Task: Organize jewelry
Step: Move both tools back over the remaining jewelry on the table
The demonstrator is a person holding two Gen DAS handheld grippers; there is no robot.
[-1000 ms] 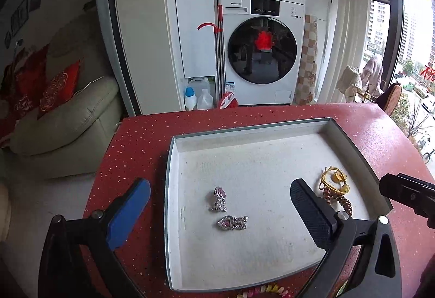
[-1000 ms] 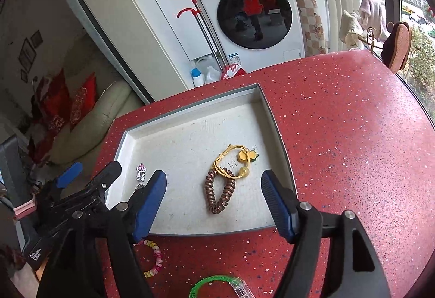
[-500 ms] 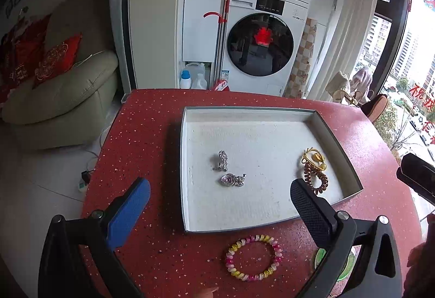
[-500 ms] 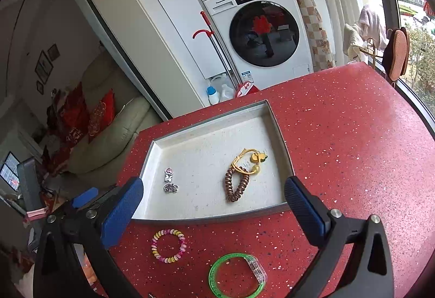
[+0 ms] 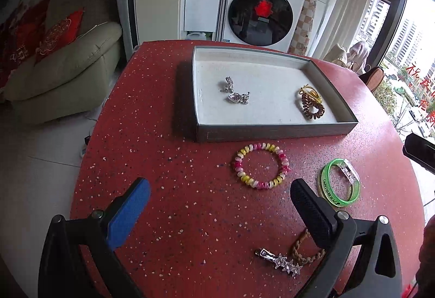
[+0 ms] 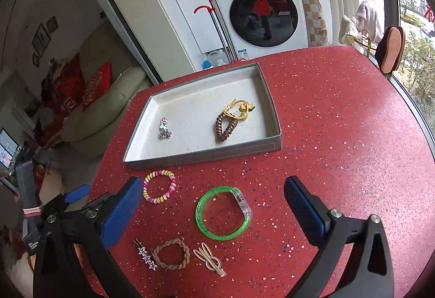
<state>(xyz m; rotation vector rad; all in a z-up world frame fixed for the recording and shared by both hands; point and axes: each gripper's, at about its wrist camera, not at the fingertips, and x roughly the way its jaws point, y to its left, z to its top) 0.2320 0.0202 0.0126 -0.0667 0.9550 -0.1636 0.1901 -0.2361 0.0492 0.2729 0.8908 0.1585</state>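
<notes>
A grey tray (image 5: 272,129) (image 6: 206,158) on the red table holds two silver charms (image 5: 234,93) (image 6: 164,129), a brown coil hair tie (image 5: 312,107) (image 6: 225,128) and a gold piece (image 5: 310,93) (image 6: 242,109). In front of it lie a pink-yellow bead bracelet (image 5: 261,169) (image 6: 159,186), a green bangle (image 5: 339,184) (image 6: 223,212), a star hair clip (image 5: 280,261) (image 6: 145,254), a braided brown band (image 6: 170,253) and a beige clip (image 6: 209,260). My left gripper (image 5: 220,203) and right gripper (image 6: 213,198) are open and empty above the table.
The red table (image 6: 339,121) has a round edge. A washing machine (image 5: 261,12) and a sofa (image 5: 62,72) stand beyond it. The left gripper also shows at the left edge of the right wrist view (image 6: 68,197).
Both grippers have pulled back and up from the tray. The loose bracelets and clips in front of the tray have come into view.
</notes>
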